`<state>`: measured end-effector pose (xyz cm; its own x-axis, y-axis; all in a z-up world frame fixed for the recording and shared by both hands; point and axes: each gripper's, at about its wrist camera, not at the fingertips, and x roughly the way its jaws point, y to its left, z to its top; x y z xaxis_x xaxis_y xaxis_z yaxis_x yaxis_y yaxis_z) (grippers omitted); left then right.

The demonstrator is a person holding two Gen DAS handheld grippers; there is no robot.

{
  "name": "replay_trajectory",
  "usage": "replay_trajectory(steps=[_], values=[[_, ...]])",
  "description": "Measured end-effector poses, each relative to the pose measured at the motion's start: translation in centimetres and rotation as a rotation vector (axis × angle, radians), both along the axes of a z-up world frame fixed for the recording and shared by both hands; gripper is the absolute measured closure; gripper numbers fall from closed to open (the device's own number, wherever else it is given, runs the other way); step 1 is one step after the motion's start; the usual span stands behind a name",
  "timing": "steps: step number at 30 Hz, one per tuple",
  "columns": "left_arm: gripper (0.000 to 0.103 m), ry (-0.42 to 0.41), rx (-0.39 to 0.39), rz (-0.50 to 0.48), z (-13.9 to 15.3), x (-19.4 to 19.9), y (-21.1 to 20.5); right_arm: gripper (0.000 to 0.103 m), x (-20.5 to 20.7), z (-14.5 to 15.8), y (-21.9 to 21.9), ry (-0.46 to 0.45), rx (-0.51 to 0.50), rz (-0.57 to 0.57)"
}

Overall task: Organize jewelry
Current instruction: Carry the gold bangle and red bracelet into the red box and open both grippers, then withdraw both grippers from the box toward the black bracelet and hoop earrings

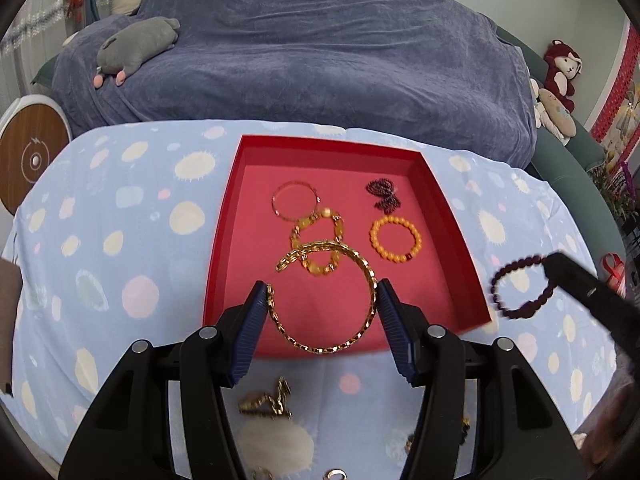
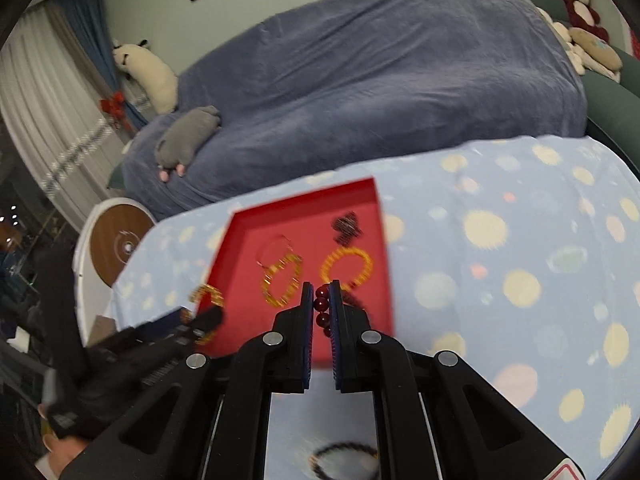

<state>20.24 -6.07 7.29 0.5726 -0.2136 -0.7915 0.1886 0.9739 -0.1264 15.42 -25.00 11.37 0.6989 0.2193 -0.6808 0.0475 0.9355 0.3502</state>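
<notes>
Your left gripper [image 1: 322, 300] grasps gold chain bracelet [image 1: 332, 304] across its width, pads touching both sides, held above near edge of red tray [image 1: 448, 216]

Your right gripper [image 2: 321, 300] clenched on dark red bead bracelet [image 2: 322, 308]; in left view it dangles off tray's right side, above spotted blue cloth [image 1: 120, 240]

In tray: orange bead bracelet [image 1: 396, 240], yellow stone bracelet [image 1: 318, 244], thin pink bangle [image 1: 294, 200], dark bead heap [image 1: 383, 196]

Loose gold chain [image 1: 266, 400] on cloth under left gripper
</notes>
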Motion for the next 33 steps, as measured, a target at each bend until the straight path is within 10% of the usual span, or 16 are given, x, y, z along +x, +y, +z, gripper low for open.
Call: replay_trajectory(steps=[9,13,33], values=[[0.048,0.095,0.016,0.009,-3.7,3.3,-0.5,0.095,4.7,-4.3,2.7,0.117,-0.021,0.045],[0.019,0.088,0.038,0.049,-4.3,2.7,0.2,0.091,4.5,-5.7,2.2,0.149,-0.049,0.017],[0.014,0.11,-0.024,0.134,-4.1,-7.7,6.2,0.068,-7.5,-6.8,1.0,0.204,-0.056,-0.079]])
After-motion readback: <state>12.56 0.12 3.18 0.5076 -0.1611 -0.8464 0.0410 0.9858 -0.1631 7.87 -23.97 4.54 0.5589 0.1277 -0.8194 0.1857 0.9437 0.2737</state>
